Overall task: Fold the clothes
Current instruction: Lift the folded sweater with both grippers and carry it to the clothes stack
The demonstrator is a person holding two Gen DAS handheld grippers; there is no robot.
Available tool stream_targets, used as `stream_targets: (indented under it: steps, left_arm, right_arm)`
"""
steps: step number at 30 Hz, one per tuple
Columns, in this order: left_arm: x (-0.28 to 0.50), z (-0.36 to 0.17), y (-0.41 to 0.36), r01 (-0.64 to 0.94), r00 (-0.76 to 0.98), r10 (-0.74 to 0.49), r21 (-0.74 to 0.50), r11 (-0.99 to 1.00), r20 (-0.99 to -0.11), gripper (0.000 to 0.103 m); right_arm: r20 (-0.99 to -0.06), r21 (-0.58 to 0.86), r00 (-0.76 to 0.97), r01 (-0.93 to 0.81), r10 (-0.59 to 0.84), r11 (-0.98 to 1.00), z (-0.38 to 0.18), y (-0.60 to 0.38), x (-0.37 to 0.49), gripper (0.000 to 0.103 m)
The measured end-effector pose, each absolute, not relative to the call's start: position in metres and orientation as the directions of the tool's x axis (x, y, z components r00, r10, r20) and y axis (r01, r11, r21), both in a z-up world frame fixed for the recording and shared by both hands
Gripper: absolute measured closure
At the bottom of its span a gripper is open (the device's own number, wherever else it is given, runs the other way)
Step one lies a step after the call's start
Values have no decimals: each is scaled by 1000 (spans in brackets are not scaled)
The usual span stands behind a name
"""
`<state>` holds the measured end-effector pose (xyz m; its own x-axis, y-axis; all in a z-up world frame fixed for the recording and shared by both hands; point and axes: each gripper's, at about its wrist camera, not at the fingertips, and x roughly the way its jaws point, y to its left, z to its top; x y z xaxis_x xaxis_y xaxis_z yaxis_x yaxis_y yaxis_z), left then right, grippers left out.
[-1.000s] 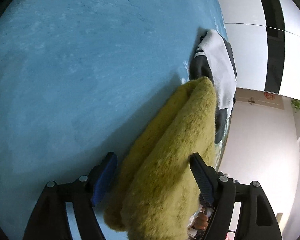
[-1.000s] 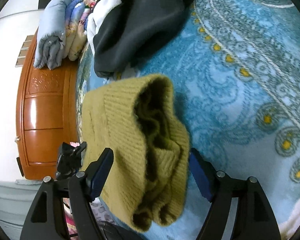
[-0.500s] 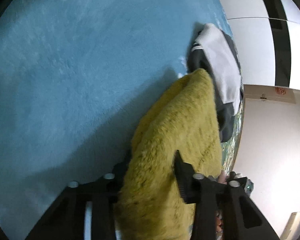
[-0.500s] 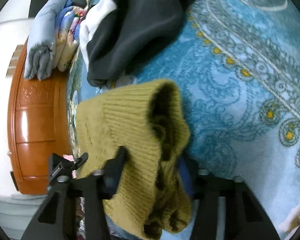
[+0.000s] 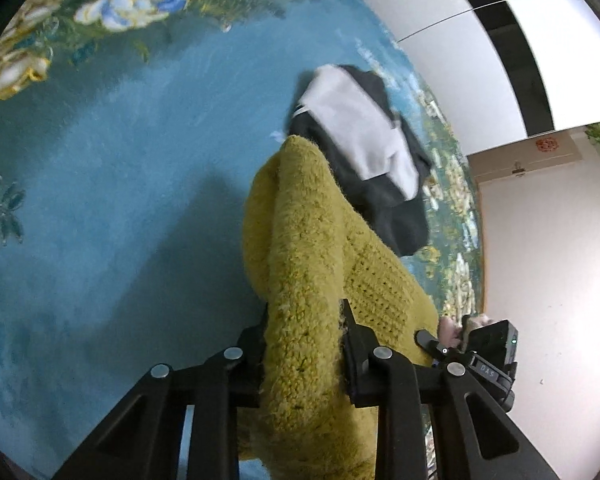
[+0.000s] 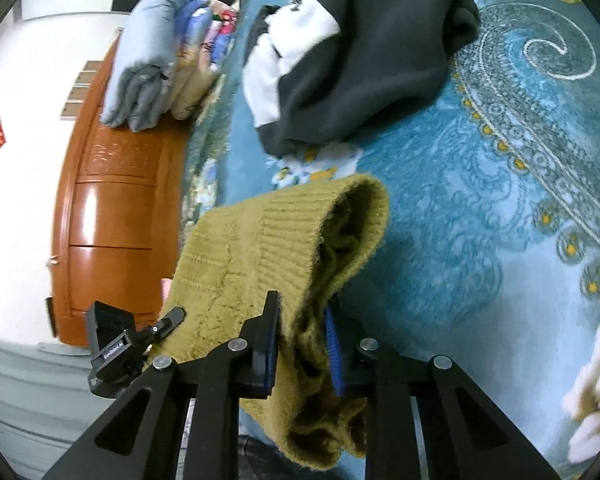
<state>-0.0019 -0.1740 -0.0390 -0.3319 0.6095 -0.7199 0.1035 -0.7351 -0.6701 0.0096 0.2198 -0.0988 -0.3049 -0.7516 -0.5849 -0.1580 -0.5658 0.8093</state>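
I hold a two-finger black gripper in each hand, and both are clamped on the same mustard-yellow, fuzzy knitted sweater point(image 5: 308, 264). My left gripper point(image 5: 304, 344) has its jaws drawn in tight on a thick fold of the knit, which bulges up between them and spills down below. From that grip the sweater stretches forward and away from me in a long doubled ridge, lifted above a teal-blue patterned blanket point(image 5: 112, 184) with flower motifs along its far edge.

My right gripper point(image 6: 300, 344) is likewise pinched closed on the sweater point(image 6: 260, 248), gripping it near a ribbed cuff or hem that opens like a mouth toward the blanket point(image 6: 480, 208). Blue pads line the inside of these fingers point(image 6: 332, 352). The loose knit hangs in a bunch beneath the jaws.

Just beyond the sweater's far end lies a crumpled dark grey and white garment point(image 6: 352, 56) on the blanket; in the left view the same garment point(image 5: 364, 148) appears to touch the sweater's tip. Further back, at the bed's edge, sits a stack of folded bedding, pale blue-grey on the outside point(image 6: 148, 52), beside a glossy orange-brown wooden cabinet point(image 6: 104, 232) against a white wall.
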Motion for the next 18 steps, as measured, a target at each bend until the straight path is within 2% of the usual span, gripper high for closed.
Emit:
stream_targets:
  steps: [4, 9, 13, 18]
  left_arm:
    - [8, 4, -154, 28, -370, 614, -669, -743, -698, 75]
    - [14, 71, -111, -134, -375, 670, -677, -723, -641, 75]
    - [15, 124, -50, -297, -346, 718, -655, -695, -605, 75]
    - [14, 164, 53, -428, -254, 797, -676, -600, -547, 75]
  right_arm:
    - [-538, 837, -350, -120, -767, -533, -69, 229, 22, 82]
    - [-471, 857, -468, -42, -748, -513, -4, 272, 51, 82]
    - [-429, 850, -565, 12, -704, -527, 53, 324, 78, 82]
    - [-440, 795, -660, 29, -609, -606, 119, 404, 115, 82]
